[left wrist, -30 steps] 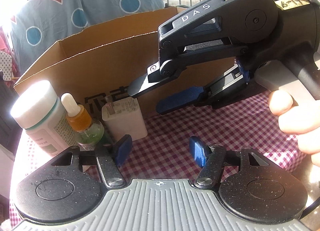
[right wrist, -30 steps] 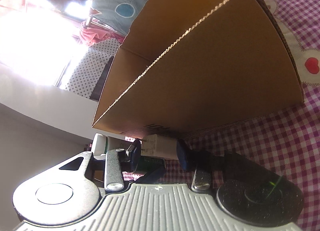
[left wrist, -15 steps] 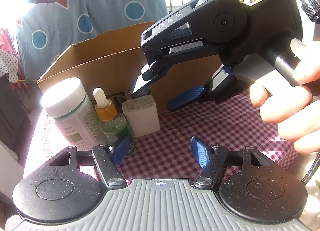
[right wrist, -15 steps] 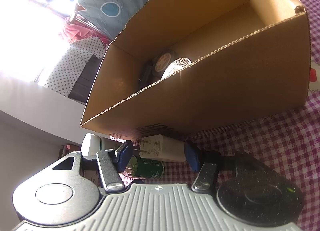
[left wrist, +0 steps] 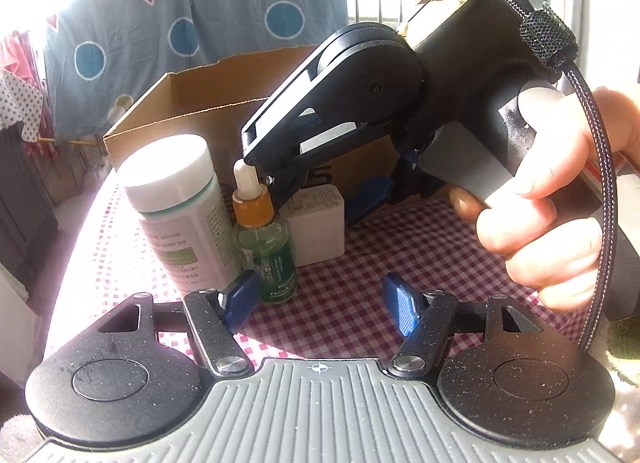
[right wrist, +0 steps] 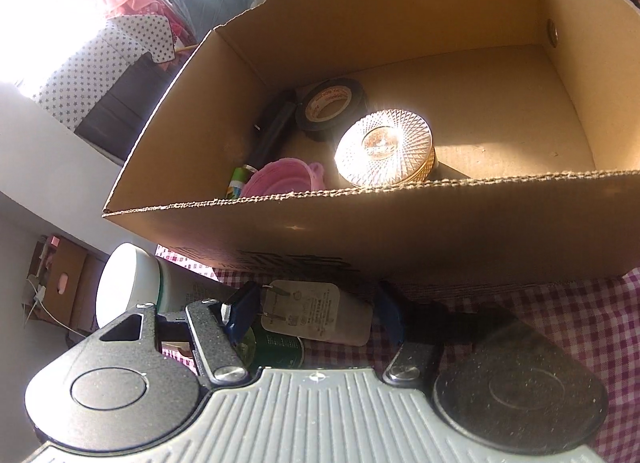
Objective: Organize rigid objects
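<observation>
A white charger plug (left wrist: 316, 225) stands on the checked cloth in front of a cardboard box (left wrist: 208, 103). My right gripper (right wrist: 314, 313) is open with its blue pads on either side of the charger (right wrist: 320, 317), tilted down over it; I cannot tell if the pads touch it. The right gripper also shows in the left wrist view (left wrist: 320, 191). A green dropper bottle (left wrist: 266, 247) and a white-capped bottle (left wrist: 180, 203) stand left of the charger. My left gripper (left wrist: 320, 303) is open and empty, low, just before the dropper bottle.
The box (right wrist: 440, 231) holds a round gold tin (right wrist: 386, 149), a black tape roll (right wrist: 332, 107), a pink object (right wrist: 280, 179) and a dark item. A patterned blue sheet (left wrist: 180, 23) hangs behind. The table's left edge is near the white bottle.
My right gripper has risen and tilted, so the box's inside is now in view, with the charger still between its pads. My left gripper has drawn back a little.
</observation>
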Available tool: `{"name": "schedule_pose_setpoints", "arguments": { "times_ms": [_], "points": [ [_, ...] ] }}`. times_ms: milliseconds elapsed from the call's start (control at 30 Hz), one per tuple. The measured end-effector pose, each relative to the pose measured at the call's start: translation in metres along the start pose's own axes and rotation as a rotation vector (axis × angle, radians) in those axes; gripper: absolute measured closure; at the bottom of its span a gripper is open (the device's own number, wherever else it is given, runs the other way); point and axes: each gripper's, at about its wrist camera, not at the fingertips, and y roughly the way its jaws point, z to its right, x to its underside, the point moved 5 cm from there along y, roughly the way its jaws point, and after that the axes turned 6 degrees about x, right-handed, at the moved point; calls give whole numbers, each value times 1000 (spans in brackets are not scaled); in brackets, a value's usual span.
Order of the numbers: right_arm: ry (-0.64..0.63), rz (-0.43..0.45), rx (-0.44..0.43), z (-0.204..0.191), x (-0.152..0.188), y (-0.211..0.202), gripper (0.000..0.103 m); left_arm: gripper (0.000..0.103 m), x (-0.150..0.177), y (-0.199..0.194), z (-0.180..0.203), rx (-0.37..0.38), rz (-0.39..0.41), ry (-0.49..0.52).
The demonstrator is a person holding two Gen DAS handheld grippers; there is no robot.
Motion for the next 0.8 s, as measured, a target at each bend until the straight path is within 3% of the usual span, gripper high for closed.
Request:
{"name": "schedule_pose_setpoints", "arguments": {
  "times_ms": [700, 800],
  "points": [
    [91, -6, 43, 44, 14, -26, 38, 35, -9, 8, 17, 58, 1, 31],
    [118, 16, -8, 51, 16, -39, 38, 35, -12, 13, 26, 67, 6, 40]
  ]
}}
